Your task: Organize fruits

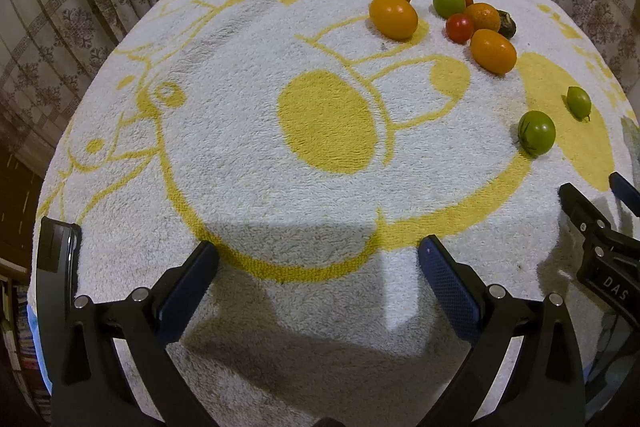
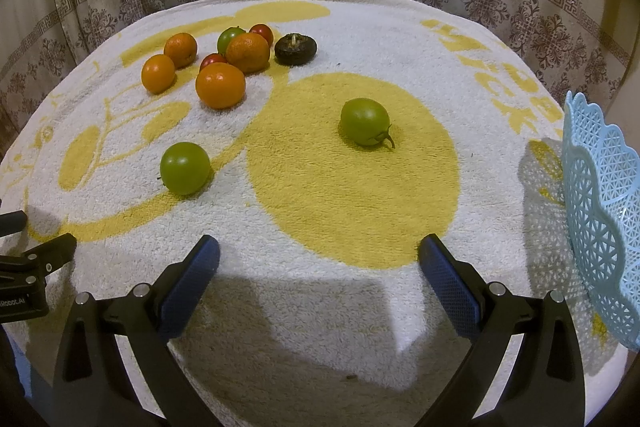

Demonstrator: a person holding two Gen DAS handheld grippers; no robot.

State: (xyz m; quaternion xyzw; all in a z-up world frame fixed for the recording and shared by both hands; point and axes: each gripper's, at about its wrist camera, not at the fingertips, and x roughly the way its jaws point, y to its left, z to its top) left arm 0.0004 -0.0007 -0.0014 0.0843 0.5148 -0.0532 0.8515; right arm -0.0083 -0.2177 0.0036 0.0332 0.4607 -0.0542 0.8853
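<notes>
We note the left claw point(image 1: 318, 257) with its jaws spread wide and nothing between them, hovering over the white terry towel with yellow cartoon print point(image 1: 248, 187) that covers the tabletop. The right claw point(image 2: 319, 253) is likewise spread wide and holds nothing. Taking the large solid yellow disc point(image 2: 352, 195) on the towel as our landmark: a green lemon-shaped fruit with a short stem point(image 2: 365, 121) sits on the disc's far part; a round green tomato point(image 2: 185, 167) lies left of the disc, apart from it. Beyond the disc's far-left edge we see a cluster of orange citrus fruits point(image 2: 220, 85), small red tomatoes point(image 2: 261, 33) and another green fruit, with a dark brown wrinkled fruit point(image 2: 295, 49) just beside the cluster's right end. A light blue plastic lattice basket point(image 2: 600, 195) stands right of the disc, at the towel's edge.
</notes>
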